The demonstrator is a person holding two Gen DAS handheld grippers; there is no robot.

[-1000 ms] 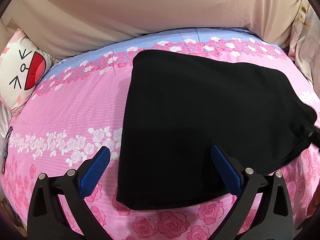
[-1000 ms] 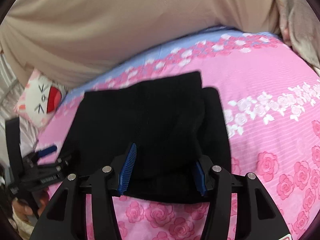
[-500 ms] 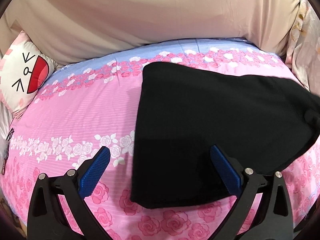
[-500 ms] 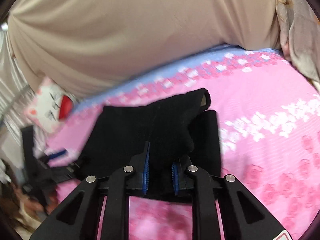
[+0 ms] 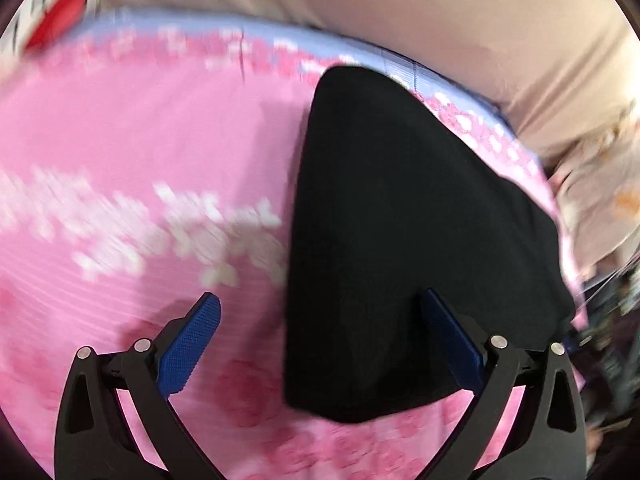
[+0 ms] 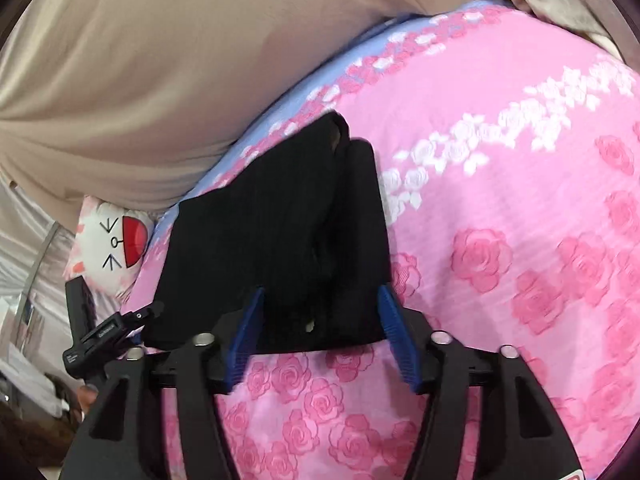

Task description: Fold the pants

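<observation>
My pants are matt black cloth, faintly ribbed. The bedsheet is woven cloth with printed roses, finely striped. My right gripper has matt black plastic arms, ridged blue pads and shiny metal pins.

I see the folded pants lying on the bed sheet, near its far edge. A cartoon pillow sits past the sheet's left edge, to the left of the pants. A curtain hangs behind the bed. My left gripper is by the pants' left corner.
</observation>
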